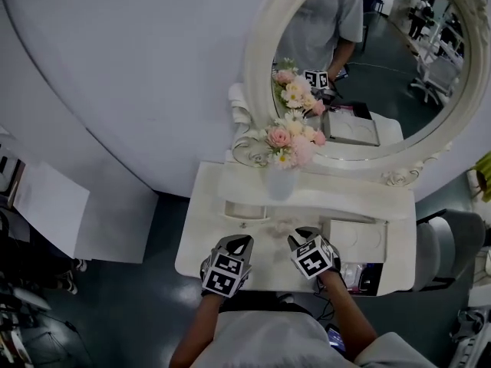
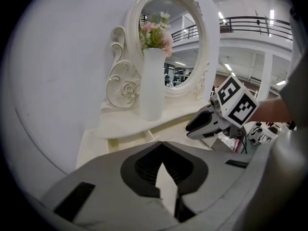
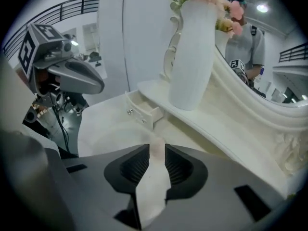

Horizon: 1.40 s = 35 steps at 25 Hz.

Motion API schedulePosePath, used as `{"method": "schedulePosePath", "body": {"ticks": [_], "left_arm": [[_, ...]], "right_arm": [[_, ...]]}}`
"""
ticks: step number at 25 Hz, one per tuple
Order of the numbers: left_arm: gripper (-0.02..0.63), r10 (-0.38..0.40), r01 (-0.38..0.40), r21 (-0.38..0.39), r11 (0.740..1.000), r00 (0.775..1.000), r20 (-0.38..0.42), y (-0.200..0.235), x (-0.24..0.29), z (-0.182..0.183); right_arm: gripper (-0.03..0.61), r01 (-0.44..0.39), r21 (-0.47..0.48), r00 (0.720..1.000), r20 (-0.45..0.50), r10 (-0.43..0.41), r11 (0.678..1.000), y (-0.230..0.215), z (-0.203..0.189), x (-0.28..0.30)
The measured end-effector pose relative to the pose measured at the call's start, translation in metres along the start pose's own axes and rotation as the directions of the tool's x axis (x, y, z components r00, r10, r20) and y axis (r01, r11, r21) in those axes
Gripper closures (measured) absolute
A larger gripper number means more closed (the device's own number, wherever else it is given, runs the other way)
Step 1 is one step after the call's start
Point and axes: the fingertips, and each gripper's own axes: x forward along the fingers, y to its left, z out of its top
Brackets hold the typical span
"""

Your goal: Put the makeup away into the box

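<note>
At the dressing table's (image 1: 192, 245) front edge, the left gripper (image 2: 162, 146) was clenched empty; the right gripper (image 1: 303, 238) stood released around a blurred pinkish thing (image 3: 157, 149).

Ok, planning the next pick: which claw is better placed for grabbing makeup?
Probably the right claw: it is open with a pale pink item at its tips, and the box sits beside it. The left claw is shut.
</note>
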Motion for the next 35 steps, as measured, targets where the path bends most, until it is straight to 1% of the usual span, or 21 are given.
{"method": "schedulePosePath", "body": {"ticks": [3,5,7,9,11,16,18,23,26,30,35], "left_arm": [[0.596,0.014,-0.015,-0.017,1.0,1.0,-0.011,0.008,0.0,-0.004],[0.597,0.023,-0.023,-0.026,0.999,1.0,-0.016,0.013,0.0,-0.006],[0.597,0.031,-0.032,-0.037,0.999,0.999,-0.021,0.018,0.001,-0.007],[0.597,0.037,-0.038,-0.045,0.998,0.999,-0.035,0.022,0.001,-0.011],[0.597,0.035,-0.038,-0.054,0.998,0.998,-0.053,0.022,0.001,-0.019],[0.596,0.045,-0.051,-0.082,0.995,0.996,-0.078,0.029,0.003,-0.027],[0.597,0.045,-0.053,-0.087,0.995,0.995,-0.084,0.03,0.004,-0.028],[0.597,0.04,-0.048,-0.09,0.995,0.995,-0.095,0.03,0.009,-0.033],[0.597,0.032,-0.041,-0.088,0.995,0.995,-0.099,0.031,0.012,-0.034],[0.597,0.023,-0.031,-0.085,0.996,0.995,-0.096,0.034,0.013,-0.031],[0.597,0.012,-0.02,-0.083,0.996,0.995,-0.099,0.034,0.011,-0.033]], "right_arm": [[0.495,-0.012,-0.051,0.999,-0.04,0.01,0.999,-0.002,-0.001,0.017],[0.475,-0.019,-0.11,0.997,-0.082,0.01,0.994,-0.005,-0.004,0.029],[0.452,-0.032,-0.182,0.992,-0.127,0.009,0.983,-0.008,-0.007,0.041],[0.431,-0.071,-0.233,0.985,-0.169,0.032,0.97,-0.007,-0.012,0.05],[0.414,-0.115,-0.258,0.977,-0.205,0.062,0.959,-0.004,-0.019,0.056],[0.404,-0.15,-0.329,0.968,-0.243,0.07,0.932,-0.004,-0.016,0.071],[0.405,-0.175,-0.343,0.963,-0.254,0.088,0.923,0.0,-0.014,0.077],[0.405,-0.171,-0.352,0.961,-0.264,0.078,0.92,0.002,-0.012,0.088],[0.406,-0.153,-0.367,0.964,-0.259,0.057,0.918,0.003,-0.012,0.092],[0.418,-0.104,-0.36,0.972,-0.235,0.018,0.927,-0.001,-0.011,0.095],[0.436,-0.087,-0.358,0.975,-0.224,0.004,0.93,0.003,-0.016,0.095]]}}
